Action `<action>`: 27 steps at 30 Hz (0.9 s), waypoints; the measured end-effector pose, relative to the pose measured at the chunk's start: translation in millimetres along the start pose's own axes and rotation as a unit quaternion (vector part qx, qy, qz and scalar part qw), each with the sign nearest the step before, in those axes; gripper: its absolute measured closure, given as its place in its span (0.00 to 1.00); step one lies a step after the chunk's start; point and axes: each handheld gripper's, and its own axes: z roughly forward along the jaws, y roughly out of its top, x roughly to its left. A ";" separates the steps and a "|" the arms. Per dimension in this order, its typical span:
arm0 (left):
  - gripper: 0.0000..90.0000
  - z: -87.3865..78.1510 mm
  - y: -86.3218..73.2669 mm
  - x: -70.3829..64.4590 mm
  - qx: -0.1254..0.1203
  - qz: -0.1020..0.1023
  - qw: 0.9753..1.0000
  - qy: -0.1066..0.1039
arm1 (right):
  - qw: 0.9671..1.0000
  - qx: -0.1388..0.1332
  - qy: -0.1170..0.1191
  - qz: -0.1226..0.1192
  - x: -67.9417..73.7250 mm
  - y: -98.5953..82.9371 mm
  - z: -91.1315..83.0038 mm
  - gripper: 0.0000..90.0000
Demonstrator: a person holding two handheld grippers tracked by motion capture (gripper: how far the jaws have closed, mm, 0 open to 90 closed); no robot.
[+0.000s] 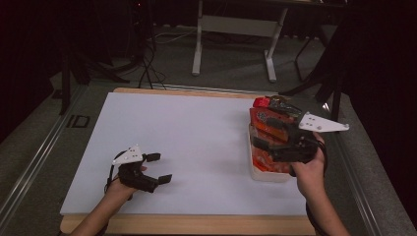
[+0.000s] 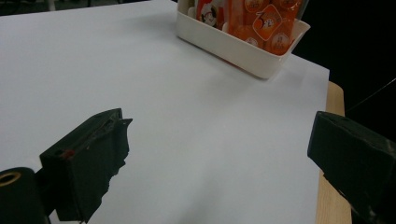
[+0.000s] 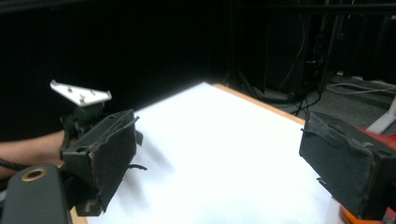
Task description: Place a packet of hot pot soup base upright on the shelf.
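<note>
A person's right tongs hover, jaws spread wide and empty, over a white bin of orange packets at the desk's three o'clock edge. The left tongs, likewise agape and holding nothing, rest low at seven o'clock, well apart from the bin.

High view looks down; both gripper views skim close, sharing the table.
</note>
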 end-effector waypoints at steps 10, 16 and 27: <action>0.05 -0.8 0.0 0.0 0.000 0.001 1.000 0.000 | 0.999 0.032 0.016 -0.013 10.5 -32.2 32.3 0.14; 0.05 -1.0 0.0 0.4 -0.001 0.001 1.000 0.000 | 0.998 0.052 0.025 -0.011 14.4 -51.3 45.3 0.14; 0.05 -1.0 -0.6 0.4 0.001 0.003 1.000 0.001 | 0.995 0.096 0.038 -0.003 18.3 -83.0 60.4 0.14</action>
